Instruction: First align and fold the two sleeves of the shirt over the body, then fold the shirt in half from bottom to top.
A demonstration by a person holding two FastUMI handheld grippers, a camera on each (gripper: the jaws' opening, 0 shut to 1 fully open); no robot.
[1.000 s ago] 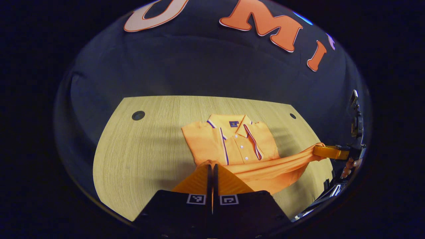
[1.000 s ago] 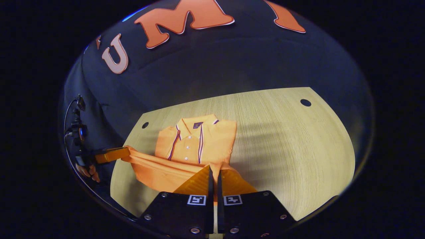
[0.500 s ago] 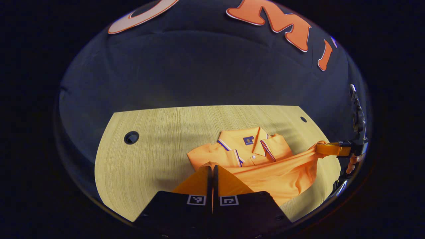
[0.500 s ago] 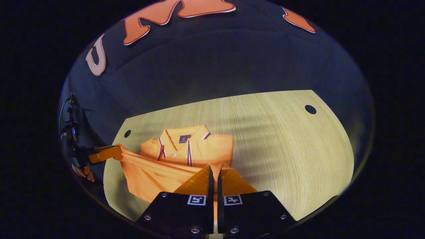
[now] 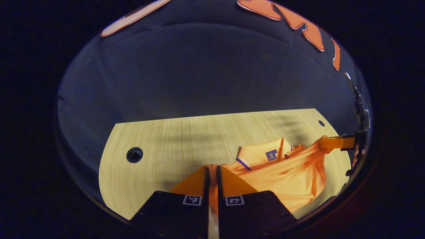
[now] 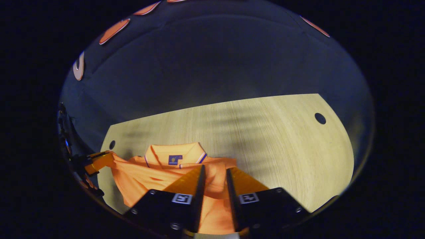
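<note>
An orange polo shirt (image 5: pixel 289 172) lies on the wooden table (image 5: pixel 182 139), its lower half folded up over the body as far as the collar (image 5: pixel 265 154). My left gripper (image 5: pixel 211 171) pinches the hem at the fold's left corner, the fingers nearly together with cloth in the narrow gap. At the far right, the right gripper (image 5: pixel 332 142) meets the other hem corner. In the right gripper view the shirt (image 6: pixel 149 176) sits low left, and my right gripper (image 6: pixel 214 171) has its fingers parted with hem cloth lying loose between them. The left gripper (image 6: pixel 99 161) shows at the left edge.
The table (image 6: pixel 282 139) has round cable holes, one near the left (image 5: pixel 134 154) and one far right (image 6: pixel 320 118). The black cloth wall rises right behind the table's far edge. A hand holds the other gripper at the right edge (image 5: pixel 357 156).
Both grippers carried the hem forward over the shirt body, covering the placket up to the collar. The right gripper's fingers have parted; the left pair's gap widened slightly.
</note>
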